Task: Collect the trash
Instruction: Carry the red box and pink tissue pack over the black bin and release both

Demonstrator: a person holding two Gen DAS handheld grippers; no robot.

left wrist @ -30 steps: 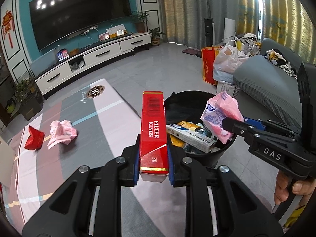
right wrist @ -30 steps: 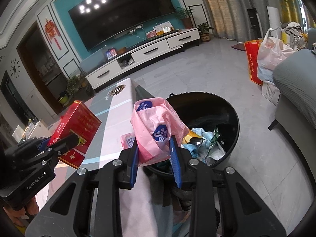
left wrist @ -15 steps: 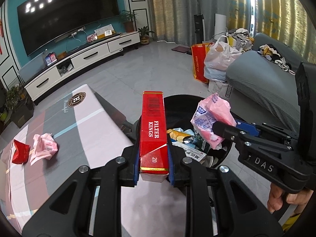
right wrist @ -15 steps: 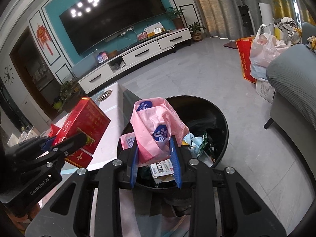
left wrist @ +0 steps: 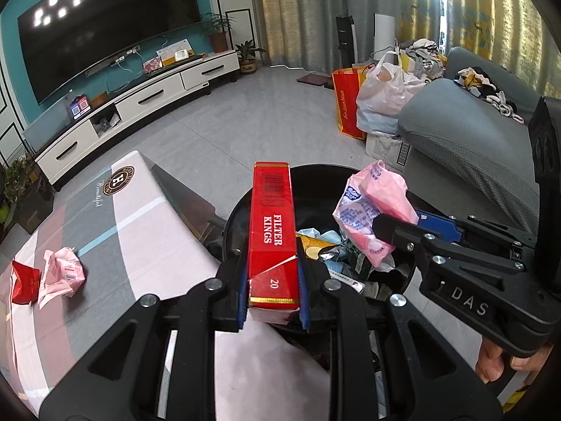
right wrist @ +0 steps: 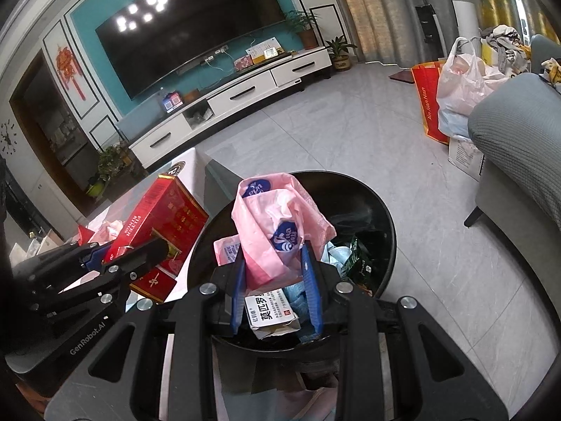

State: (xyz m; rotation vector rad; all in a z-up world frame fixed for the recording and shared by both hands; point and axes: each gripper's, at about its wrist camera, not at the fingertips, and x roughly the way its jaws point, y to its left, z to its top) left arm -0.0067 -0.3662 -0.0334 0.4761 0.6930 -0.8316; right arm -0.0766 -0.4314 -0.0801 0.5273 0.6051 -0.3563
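My left gripper (left wrist: 272, 291) is shut on a long red cigarette carton (left wrist: 271, 235) marked FILTER KINGS, held at the near rim of the black trash bin (left wrist: 233, 217). My right gripper (right wrist: 277, 294) is shut on a crumpled pink plastic wrapper (right wrist: 277, 231), held over the same bin (right wrist: 382, 217), which holds several wrappers and boxes. The right gripper and its wrapper (left wrist: 371, 210) also show in the left wrist view, and the carton (right wrist: 164, 221) in the right wrist view. A crumpled pink wrapper (left wrist: 61, 273) and a red packet (left wrist: 24, 282) lie on the table.
The table (left wrist: 140, 217) with a pink and grey cloth stands left of the bin. A grey sofa (left wrist: 466, 147) is on the right, with shopping bags (left wrist: 378, 94) beside it. A white TV cabinet (left wrist: 140, 105) stands along the far wall.
Both grippers have moved toward and over the bin with their loads. The table's trash has drifted further left in the left wrist view.
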